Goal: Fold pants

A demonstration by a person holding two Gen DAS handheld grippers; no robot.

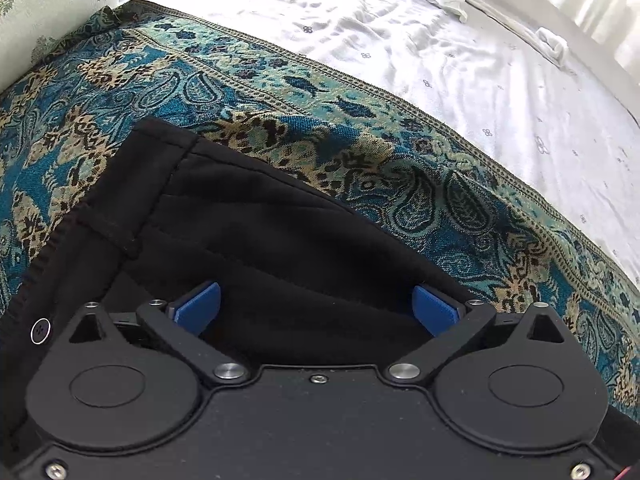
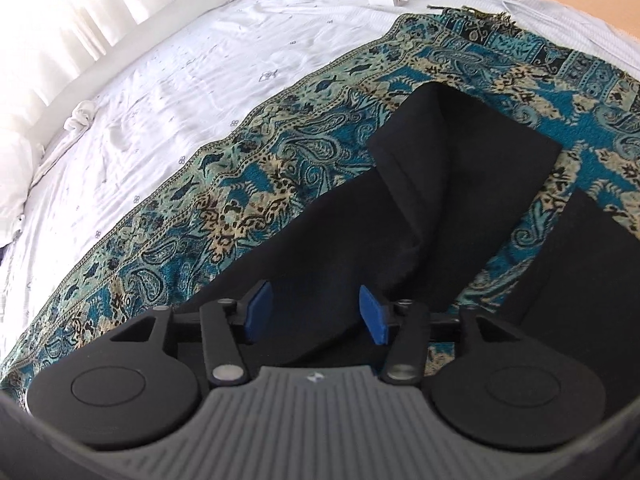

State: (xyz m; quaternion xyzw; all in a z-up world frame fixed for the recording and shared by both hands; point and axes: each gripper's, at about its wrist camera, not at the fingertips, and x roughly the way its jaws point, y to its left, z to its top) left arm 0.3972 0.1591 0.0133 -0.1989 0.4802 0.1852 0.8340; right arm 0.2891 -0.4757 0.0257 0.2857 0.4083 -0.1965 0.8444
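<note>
Pants [image 2: 400,216] are lying spread across a teal paisley throw [image 1: 280,92] that is covering part of a bed dressed in a white sheet [image 1: 460,64] — black, matte, woven cloth with no sheen. In the right wrist view one leg is lying doubled back on itself, its squared hem end [image 2: 460,136] resting on the throw, while a second dark panel [image 2: 580,264] is sitting apart at the right edge. In the left wrist view the waistband [image 1: 92,208] is running along the left, ribbed at its edge, with a small dark button [image 1: 41,331] showing.

Judging by the soft creases and the way it is draping flat, the fabric is looking light, limp and not slippery; it is likely sagging wherever it is unsupported. Pinching a seamed edge — the waistband or a hem — is looking like the surest hold, since those parts are thicker.

The left hand-held gripper [image 1: 316,306] is hovering over the seat area with its blue pads spread wide, clamping nothing. The right hand-held gripper [image 2: 316,312] is likewise standing parted over the leg, cloth lying below the pads but not pinched.
</note>
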